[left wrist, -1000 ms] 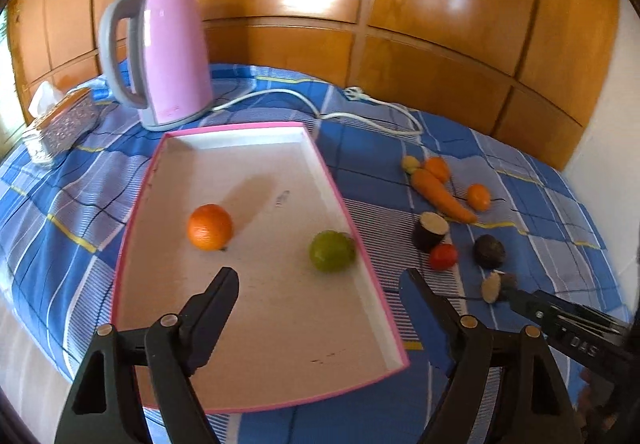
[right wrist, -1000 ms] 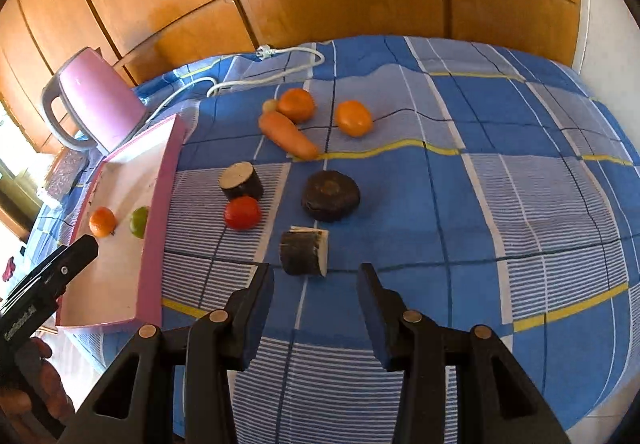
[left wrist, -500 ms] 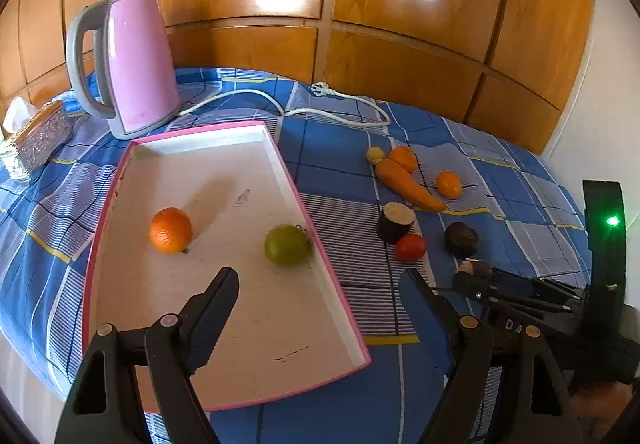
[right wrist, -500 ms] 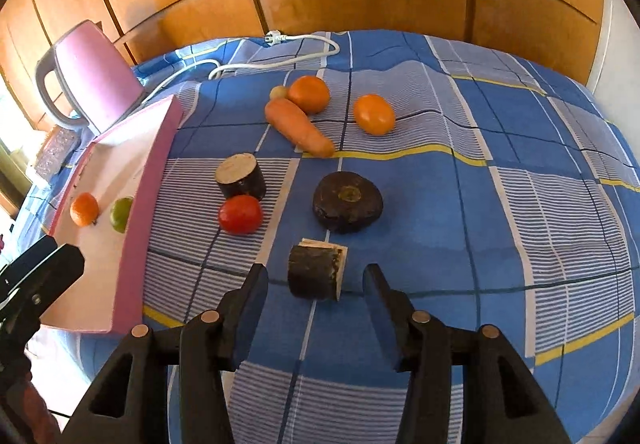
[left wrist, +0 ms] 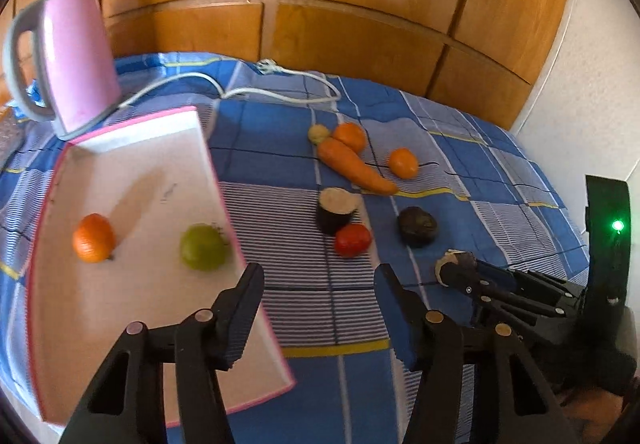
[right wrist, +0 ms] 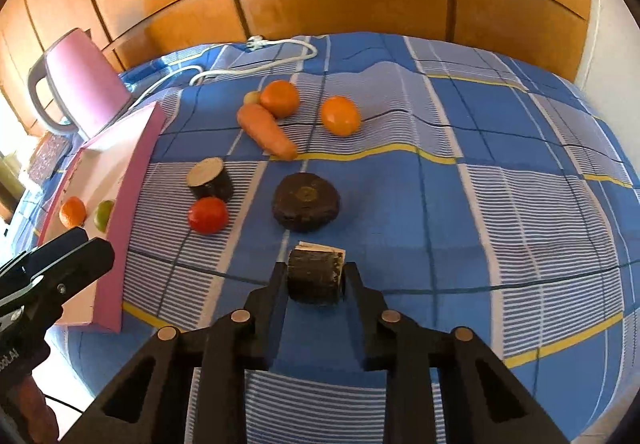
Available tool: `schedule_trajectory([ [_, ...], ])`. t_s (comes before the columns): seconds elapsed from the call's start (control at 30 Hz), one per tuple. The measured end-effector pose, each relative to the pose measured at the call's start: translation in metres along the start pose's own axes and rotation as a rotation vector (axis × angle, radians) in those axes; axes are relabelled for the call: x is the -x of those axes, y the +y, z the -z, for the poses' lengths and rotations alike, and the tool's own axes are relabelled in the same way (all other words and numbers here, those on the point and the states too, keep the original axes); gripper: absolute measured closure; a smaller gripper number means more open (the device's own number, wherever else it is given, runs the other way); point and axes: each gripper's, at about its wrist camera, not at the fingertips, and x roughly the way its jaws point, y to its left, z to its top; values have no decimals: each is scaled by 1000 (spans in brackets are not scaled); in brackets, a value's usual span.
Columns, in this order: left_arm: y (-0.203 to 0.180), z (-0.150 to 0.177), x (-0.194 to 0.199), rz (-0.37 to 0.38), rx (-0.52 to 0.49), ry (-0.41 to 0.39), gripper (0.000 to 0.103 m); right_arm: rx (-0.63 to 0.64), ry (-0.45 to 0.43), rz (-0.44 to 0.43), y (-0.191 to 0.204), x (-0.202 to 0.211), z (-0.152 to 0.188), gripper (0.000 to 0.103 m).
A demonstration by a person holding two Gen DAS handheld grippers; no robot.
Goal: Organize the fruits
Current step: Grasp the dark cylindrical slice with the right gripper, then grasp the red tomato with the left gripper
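Observation:
My right gripper (right wrist: 315, 276) is shut on a dark cut eggplant piece (right wrist: 315, 273) on the blue checked cloth; it also shows in the left wrist view (left wrist: 454, 264). My left gripper (left wrist: 320, 308) is open and empty, over the right edge of the pink-rimmed white tray (left wrist: 120, 304). The tray holds an orange (left wrist: 94, 238) and a green fruit (left wrist: 202, 247). On the cloth lie a tomato (right wrist: 208, 215), another eggplant piece (right wrist: 210, 177), a dark round piece (right wrist: 306, 201), a carrot (right wrist: 266, 131), two oranges (right wrist: 279, 98) (right wrist: 340, 115) and a small yellowish fruit (right wrist: 251, 97).
A pink kettle (left wrist: 66, 60) stands behind the tray, its white cord (left wrist: 280, 92) trailing across the cloth toward the wooden wall. A tissue box (right wrist: 48, 152) sits at far left. The table edge runs along the near side.
My right gripper moved forward and closed on the eggplant piece. My left gripper swung to the right, from over the tray toward its right edge.

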Motion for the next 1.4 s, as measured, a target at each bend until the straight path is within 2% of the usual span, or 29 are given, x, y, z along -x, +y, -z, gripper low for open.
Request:
schedule_trajectory([
  [0.33, -11, -11, -36, 21, 33, 75, 45, -21, -8, -39, -11, -1, 1, 75],
  [0.73, -18, -24, -73, -31, 54, 135, 45, -45, -15, -57, -15, 1, 2, 75],
  [0.9, -20, -24, -80, -83, 31, 119, 47, -42, -6, -50, -15, -2, 2, 75],
  [1.0, -22, -21, -81, -107, 2, 102, 55, -45, 6, -52, -15, -6, 4, 75],
  [1.07, -21, -19, -81, -150, -23, 93, 71, -43, 2, -46, -15, -6, 4, 75],
  [1.13, -19, -18, -81, -171, -37, 82, 77, -42, 2, -40, -15, -6, 4, 76],
  [1.27, -22, -15, -78, -171, -85, 57, 77, -48, 4, -39, -16, -6, 4, 76],
  [1.4, -13, -13, -72, -75, -45, 62, 77, -48, 8, -37, -16, -7, 4, 76],
])
